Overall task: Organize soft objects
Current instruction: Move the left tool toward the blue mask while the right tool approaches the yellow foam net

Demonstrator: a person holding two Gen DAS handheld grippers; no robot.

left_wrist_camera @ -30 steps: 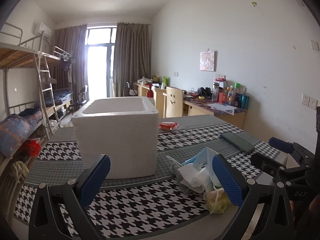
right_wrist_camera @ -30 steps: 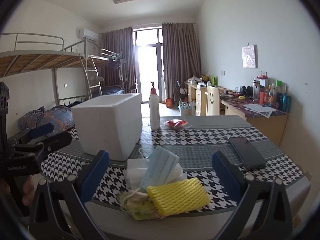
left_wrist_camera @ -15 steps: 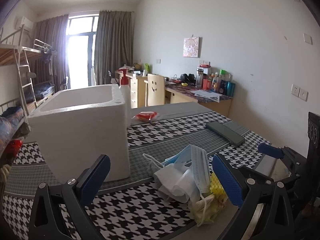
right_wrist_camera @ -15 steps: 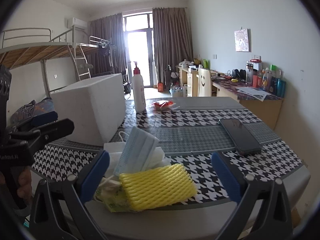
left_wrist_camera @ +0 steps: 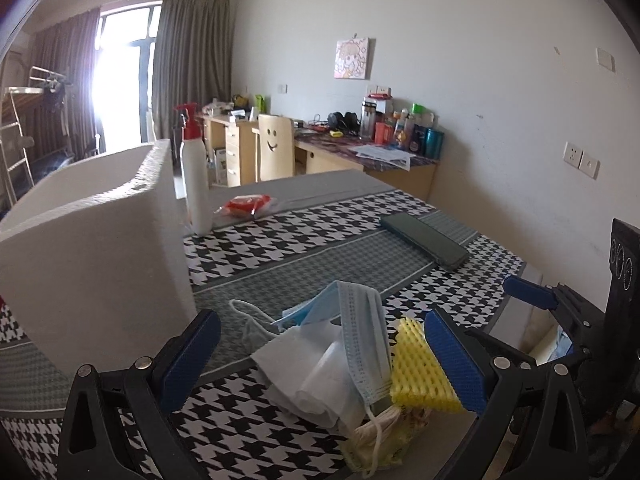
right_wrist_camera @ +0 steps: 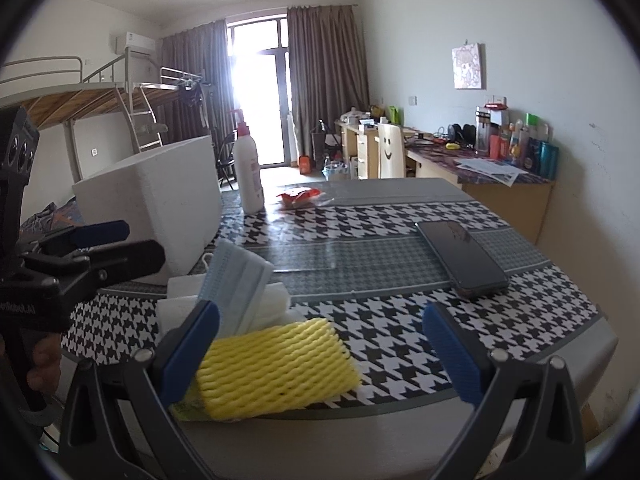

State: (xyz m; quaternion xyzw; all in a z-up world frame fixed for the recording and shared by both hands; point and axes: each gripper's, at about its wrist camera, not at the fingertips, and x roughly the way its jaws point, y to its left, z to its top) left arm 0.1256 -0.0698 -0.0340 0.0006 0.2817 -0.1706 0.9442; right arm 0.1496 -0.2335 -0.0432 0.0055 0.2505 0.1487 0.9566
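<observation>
Starting at the left, the white foam box point(left_wrist_camera: 92, 272) stood left of and beyond the left gripper point(left_wrist_camera: 320, 360); nothing from the heap showed at its rim, though its inside was hidden from both views; the pump bottle point(left_wrist_camera: 196, 184) stood behind it. The left gripper was spread wide and empty, its jaws flanking the heap of soft objects: a white tissue point(left_wrist_camera: 316, 376), a blue face mask point(left_wrist_camera: 360, 332) draped over it, and a yellow foam net point(left_wrist_camera: 420, 372) against the right-hand jaw. The right gripper point(right_wrist_camera: 324, 356) was likewise spread and gripped nothing; the yellow foam net lay just ahead of its left-hand jaw; the phone point(right_wrist_camera: 460, 256) lay ahead and to the right. By this evidence, sorting had not begun; every soft item remained to be moved, presumably into the box.
</observation>
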